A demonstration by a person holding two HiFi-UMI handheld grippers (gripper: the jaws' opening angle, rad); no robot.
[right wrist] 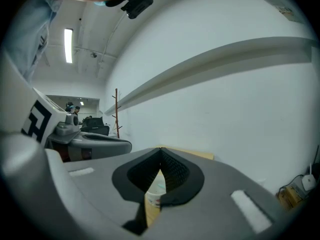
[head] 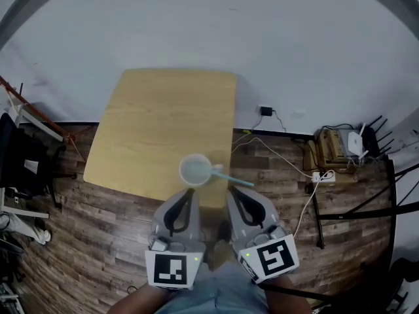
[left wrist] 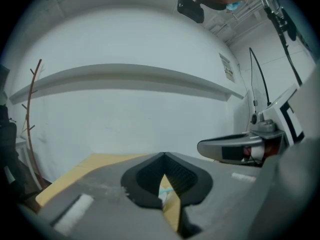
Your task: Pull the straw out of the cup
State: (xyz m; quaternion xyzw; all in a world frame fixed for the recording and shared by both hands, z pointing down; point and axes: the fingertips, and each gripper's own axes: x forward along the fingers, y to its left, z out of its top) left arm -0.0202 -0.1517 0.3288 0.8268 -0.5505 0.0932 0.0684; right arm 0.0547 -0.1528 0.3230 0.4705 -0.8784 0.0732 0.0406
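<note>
A clear plastic cup [head: 196, 170] stands near the front edge of the light wooden table [head: 163, 110]. A teal straw [head: 229, 177] leans out of it to the right, past the table's edge. My left gripper [head: 194, 192] is just in front of the cup, shut with nothing in it. My right gripper [head: 232, 190] is beside it, under the straw's outer end, also shut and empty. In the right gripper view the cup [right wrist: 156, 193] shows through the gap behind the closed tips. In the left gripper view a bit of the straw [left wrist: 164, 190] shows there.
The table stands against a white wall on a wood floor. Cables, a power strip [head: 322, 176] and a router [head: 355, 142] lie on the floor at the right. A dark chair [head: 16, 162] stands at the left.
</note>
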